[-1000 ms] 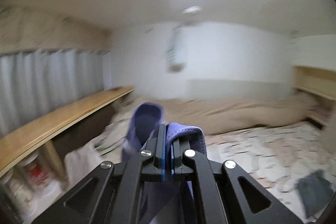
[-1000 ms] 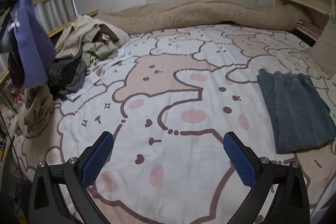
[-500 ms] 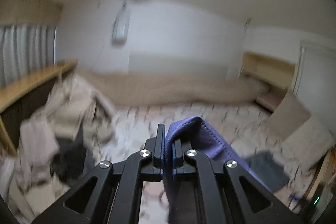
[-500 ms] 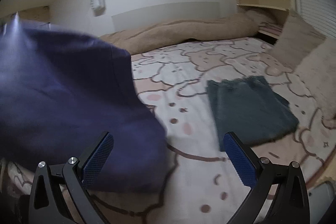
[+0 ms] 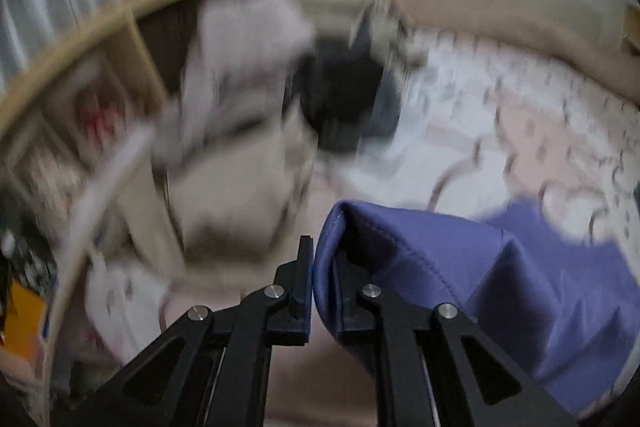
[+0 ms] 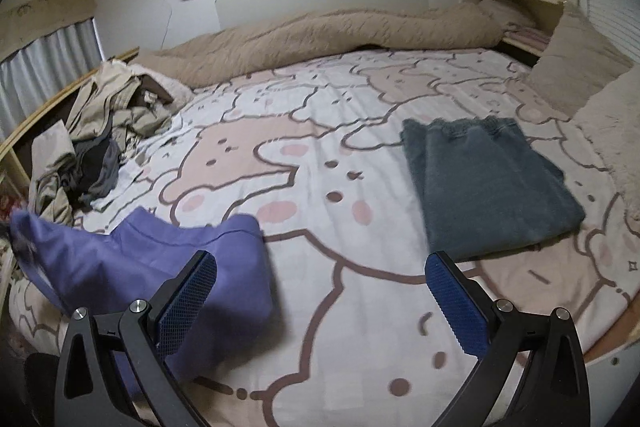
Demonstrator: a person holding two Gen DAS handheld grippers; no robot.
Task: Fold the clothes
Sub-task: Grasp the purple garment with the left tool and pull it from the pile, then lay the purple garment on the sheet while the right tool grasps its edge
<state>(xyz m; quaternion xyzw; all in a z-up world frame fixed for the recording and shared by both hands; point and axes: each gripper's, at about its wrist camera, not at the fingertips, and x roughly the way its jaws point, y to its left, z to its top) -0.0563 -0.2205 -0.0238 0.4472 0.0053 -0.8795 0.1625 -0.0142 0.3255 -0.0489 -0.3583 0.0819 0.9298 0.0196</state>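
Observation:
My left gripper is shut on the hem of a purple garment, which trails off to the right over the bed. In the right wrist view the same purple garment lies spread on the near left part of the patterned bedsheet. My right gripper hovers open above the sheet, with its left finger over the purple cloth and nothing between the pads. A folded grey-blue garment rests on the sheet at the right.
A heap of unfolded beige and dark clothes sits at the bed's left edge, beside a wooden shelf. A tan duvet lies bunched along the headboard. Pillows lean at the right. The left wrist view is motion-blurred.
The left gripper has swung down from pointing at the wall and brought the purple garment onto the bed. The right gripper's view has turned back to the left over the sheet.

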